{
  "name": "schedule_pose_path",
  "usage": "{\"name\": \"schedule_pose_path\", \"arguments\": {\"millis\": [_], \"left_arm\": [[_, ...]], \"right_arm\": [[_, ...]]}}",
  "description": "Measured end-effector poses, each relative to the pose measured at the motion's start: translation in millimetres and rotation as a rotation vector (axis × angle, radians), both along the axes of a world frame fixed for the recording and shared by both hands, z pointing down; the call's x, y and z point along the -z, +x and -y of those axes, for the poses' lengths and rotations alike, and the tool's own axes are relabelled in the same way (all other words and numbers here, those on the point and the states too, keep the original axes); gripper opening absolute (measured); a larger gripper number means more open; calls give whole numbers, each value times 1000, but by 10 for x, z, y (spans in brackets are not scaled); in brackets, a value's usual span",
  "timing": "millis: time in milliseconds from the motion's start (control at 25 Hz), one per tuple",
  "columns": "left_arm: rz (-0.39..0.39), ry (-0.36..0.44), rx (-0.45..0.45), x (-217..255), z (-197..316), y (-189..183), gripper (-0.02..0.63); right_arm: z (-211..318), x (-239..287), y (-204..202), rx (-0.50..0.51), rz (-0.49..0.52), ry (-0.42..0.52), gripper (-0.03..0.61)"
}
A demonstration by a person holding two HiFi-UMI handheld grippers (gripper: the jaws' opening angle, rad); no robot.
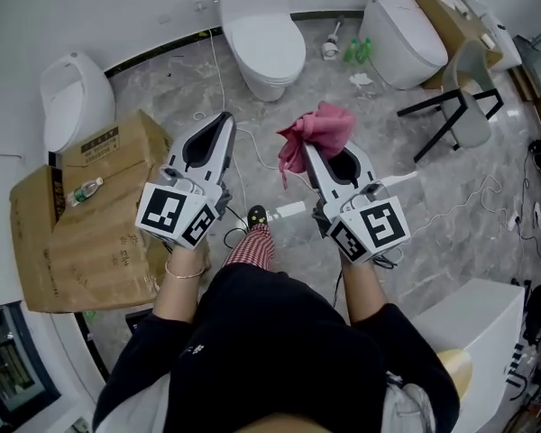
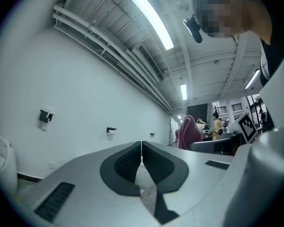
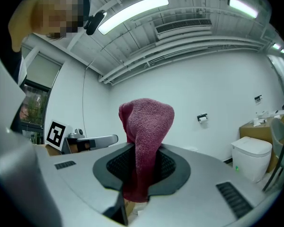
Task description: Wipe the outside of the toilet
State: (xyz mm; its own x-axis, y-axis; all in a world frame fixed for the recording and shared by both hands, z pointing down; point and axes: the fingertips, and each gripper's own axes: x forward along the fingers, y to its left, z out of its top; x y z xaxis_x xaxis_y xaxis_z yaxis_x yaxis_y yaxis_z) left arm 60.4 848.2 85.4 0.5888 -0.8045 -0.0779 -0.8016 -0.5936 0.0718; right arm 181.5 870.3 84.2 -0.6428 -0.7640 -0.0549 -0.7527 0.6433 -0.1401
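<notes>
Nearest my head camera is the person's black top (image 1: 252, 350), and just beyond it both grippers point forward over the grey marbled floor (image 1: 406, 188). The left gripper (image 1: 224, 120) has its jaws pressed together, nothing between them. The right gripper (image 1: 310, 152) pinches a crimson cloth (image 1: 323, 126), which bunches above its jaws. The white toilet (image 1: 263, 36) stands ahead against the white wall (image 1: 117, 7), well apart from the cloth. Cardboard boxes (image 1: 90, 215) lie to the left.
</notes>
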Motion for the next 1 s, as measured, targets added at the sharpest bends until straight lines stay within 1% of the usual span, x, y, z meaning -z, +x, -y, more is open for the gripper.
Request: {"name": "schedule_pose_path", "arguments": {"millis": [280,440,600,720,1000], "left_arm": [[31,17,-6,-16,298,-27,3],[48,4,-1,-66,469,-71,5],[45,-12,15,-101,667,-132,5],[68,-10,6,-86,805,-117,4],[60,-21,-14,-30,1161,-69,5]], "right_arm": [[391,-16,-72,16,11,3,87],[613,-56,-92,17,22,-3,87],[813,-74,-113,24,21,0,87],[960,-72,-118,22,20,3,87],[1301,-33,-160,23,18,-3,87]]}}
